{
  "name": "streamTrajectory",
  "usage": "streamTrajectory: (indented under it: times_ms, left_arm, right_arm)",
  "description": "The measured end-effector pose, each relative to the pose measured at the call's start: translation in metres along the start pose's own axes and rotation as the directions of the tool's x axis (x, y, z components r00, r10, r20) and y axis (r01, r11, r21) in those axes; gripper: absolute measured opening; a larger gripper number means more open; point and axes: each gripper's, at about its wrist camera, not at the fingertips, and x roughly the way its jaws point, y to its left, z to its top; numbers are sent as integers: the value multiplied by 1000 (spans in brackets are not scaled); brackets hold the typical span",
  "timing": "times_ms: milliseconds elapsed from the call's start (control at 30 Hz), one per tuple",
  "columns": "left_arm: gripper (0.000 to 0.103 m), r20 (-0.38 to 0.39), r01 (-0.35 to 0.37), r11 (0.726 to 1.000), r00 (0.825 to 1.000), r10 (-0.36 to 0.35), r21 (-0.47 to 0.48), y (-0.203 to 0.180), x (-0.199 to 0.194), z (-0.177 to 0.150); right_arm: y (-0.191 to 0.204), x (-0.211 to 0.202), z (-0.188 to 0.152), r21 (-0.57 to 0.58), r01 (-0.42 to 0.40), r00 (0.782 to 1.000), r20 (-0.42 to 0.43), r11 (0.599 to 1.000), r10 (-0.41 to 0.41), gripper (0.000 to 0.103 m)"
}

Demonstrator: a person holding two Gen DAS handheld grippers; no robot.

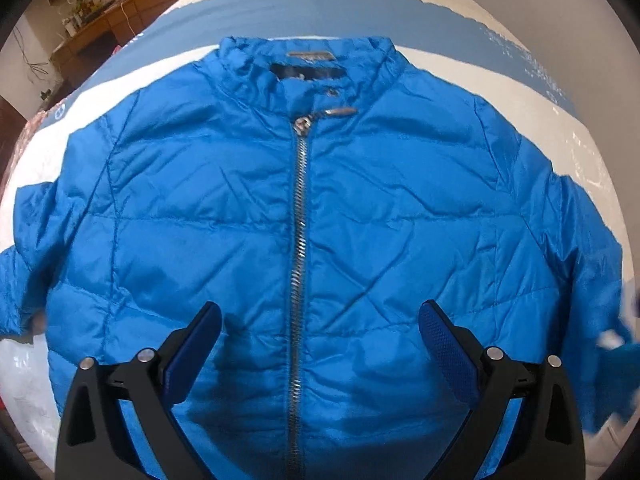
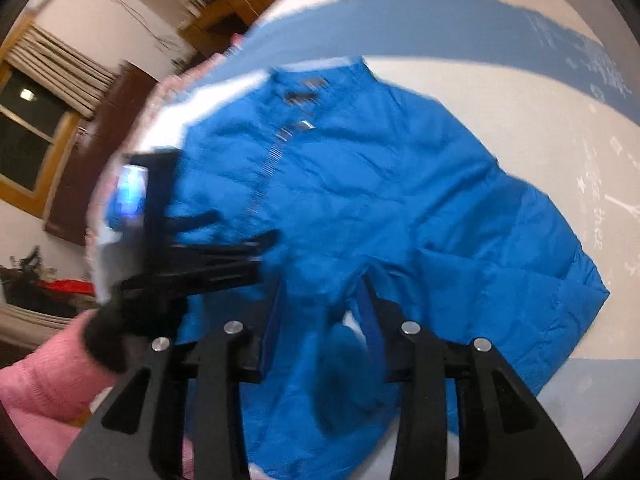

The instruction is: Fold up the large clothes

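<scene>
My left gripper (image 1: 320,328) hangs over the bottom part of the puffy bright blue zip-up jacket (image 1: 224,184). Its two blue pads (image 1: 444,344) are spread far apart, with nothing held between them. The silver zipper (image 1: 298,264) runs up the middle of the jacket, right between my two fingers.

My right gripper (image 2: 320,312) is over the jacket (image 2: 400,208) too, lower down by one sleeve. Its fingers are only a little apart. A bunched bit of blue cloth sits between them, but the picture is blurry and I cannot tell if the pads press on it. From here I see my other gripper (image 2: 208,248) on the left, my black glove (image 2: 108,336) and my fluffy pink sleeve (image 2: 44,396).

The jacket lies flat, front side up and zipped, on the white bed cover with a wide blue stripe (image 1: 420,16). Its collar (image 1: 304,60) points away from me. Far back is a brown wooden desk (image 1: 100,28).
</scene>
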Motion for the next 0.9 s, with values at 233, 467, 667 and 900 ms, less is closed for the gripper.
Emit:
streamTrajectory:
  times_ms: [233,467,667,900]
  left_arm:
    - [99,-9,109,994,994,-109,-21,9,-11,-3]
    - [99,-69,199,978,978,-195,62,-35,-13,-20]
    - [81,-87,202,979,976,-198,40,-50,-8,-17]
    - [81,-109,173,985,979,-169,26,-58,-9,-16]
  right_arm:
    - [-49,16,-29,159,177,981,-102,971,-162,37]
    - [-63,59,-55,236,231,966,-170,944,-194,37]
    - [-65,58,-55,243,270,957,-171,932,-233,36]
    - [-63,59,-50,222,291,951,-170,931,-257,36]
